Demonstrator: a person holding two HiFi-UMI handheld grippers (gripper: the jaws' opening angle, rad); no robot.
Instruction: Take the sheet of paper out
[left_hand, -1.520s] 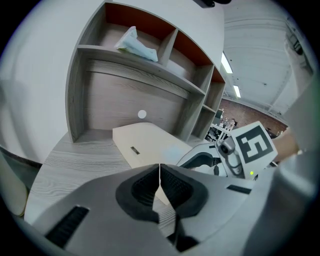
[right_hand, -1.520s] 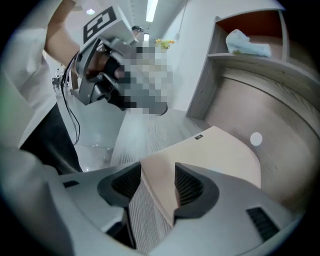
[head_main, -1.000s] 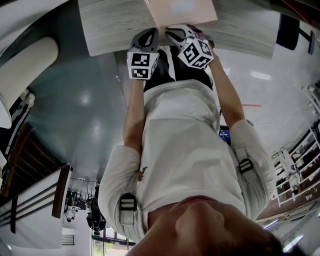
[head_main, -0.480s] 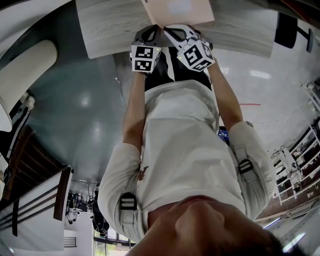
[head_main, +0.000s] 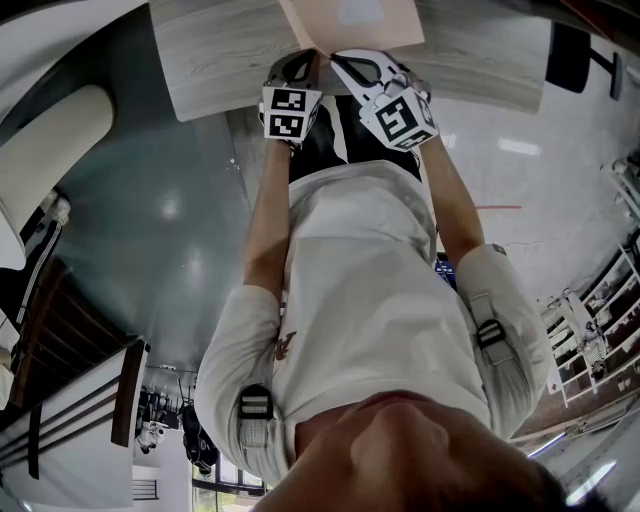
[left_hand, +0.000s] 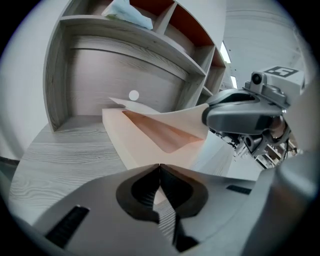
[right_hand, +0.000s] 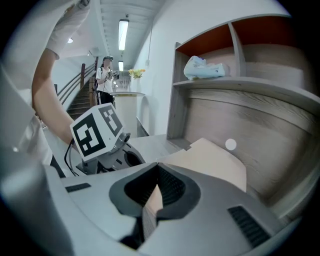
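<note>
The peach envelope (left_hand: 150, 134) lies on the pale wood-grain counter (left_hand: 60, 160), in front of the back panel of a shelf unit (left_hand: 125, 45), with its mouth turned toward the person. The left gripper (left_hand: 160, 169) has its jaws closed tight on the lower layer's near edge, low by the counter. The right gripper (right_hand: 157, 175), just beside it, is clamped on the edge of the upper layer and holds it raised. The mouth gapes and the darker inside shows. The sheet of paper cannot be told apart from the envelope's layers. A crumpled pale blue bag (right_hand: 202, 67) sits on the shelf above.
</note>
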